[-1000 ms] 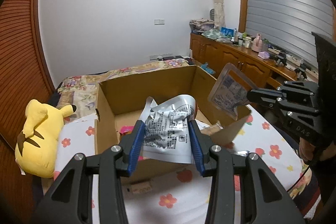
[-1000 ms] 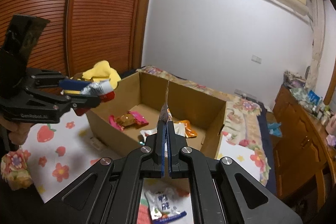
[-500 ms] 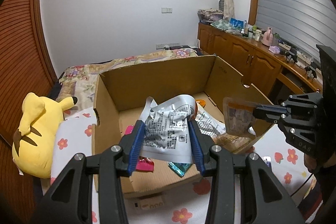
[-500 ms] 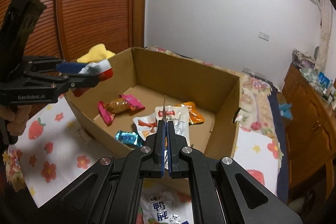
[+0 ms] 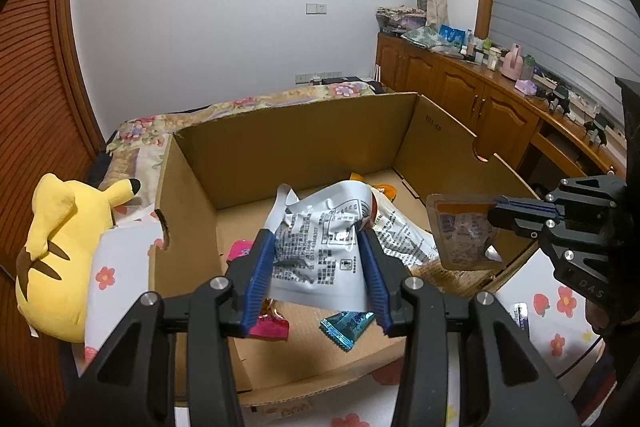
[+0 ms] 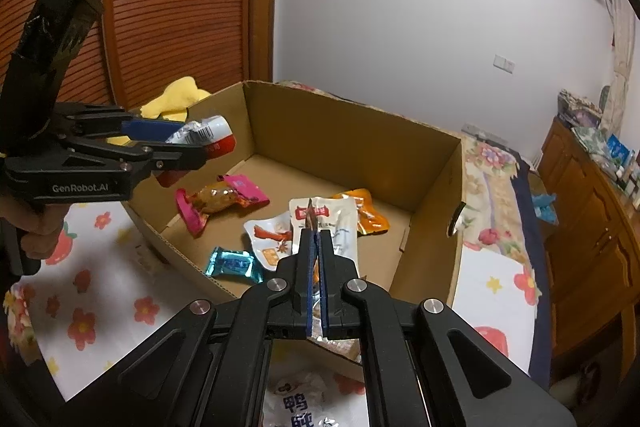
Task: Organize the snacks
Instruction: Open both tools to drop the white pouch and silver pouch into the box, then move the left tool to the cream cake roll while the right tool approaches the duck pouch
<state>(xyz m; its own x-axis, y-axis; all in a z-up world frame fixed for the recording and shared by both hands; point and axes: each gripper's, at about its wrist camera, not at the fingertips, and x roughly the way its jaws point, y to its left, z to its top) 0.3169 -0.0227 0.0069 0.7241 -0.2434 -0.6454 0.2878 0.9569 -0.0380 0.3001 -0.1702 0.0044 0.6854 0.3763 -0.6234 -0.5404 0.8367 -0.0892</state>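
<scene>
Left gripper [image 5: 320, 267] was clamped on a crumpled white snack packet [image 5: 320, 247], blue pads pressed into both its sides; the packet was held above the near part of the cardboard box [image 5: 296, 147]. In the right wrist view the same gripper [image 6: 200, 151] was seen at the box's left wall, the packet's white-and-red end [image 6: 212, 139] poking out past the fingertips.

Right gripper [image 6: 316, 251] was closed tight on a thin flat pouch seen edge-on [image 6: 311, 217], held over the box's near edge. From the left wrist view that pouch [image 5: 460, 235] was seen flat-on, semi-clear with an orange top band, hanging at the box's right wall from the right gripper [image 5: 500, 217].

On the box floor were seen: a pink-ended wrapped snack [image 6: 218, 199] toward the left wall, a teal wrapper [image 6: 232, 263] near the front edge, a white packet with a red label [image 6: 332, 219] in the middle, another white packet with red print [image 6: 268, 231] just left of it and partly under it, and an orange packet [image 6: 368, 211] toward the right wall.

The box was sat on a flower-print bed sheet [image 6: 100, 291]. A white printed packet [image 6: 304, 399] was lying on the sheet outside the front edge, below the right gripper. A yellow plush toy [image 5: 60, 251] was lying beside the box's left wall.
</scene>
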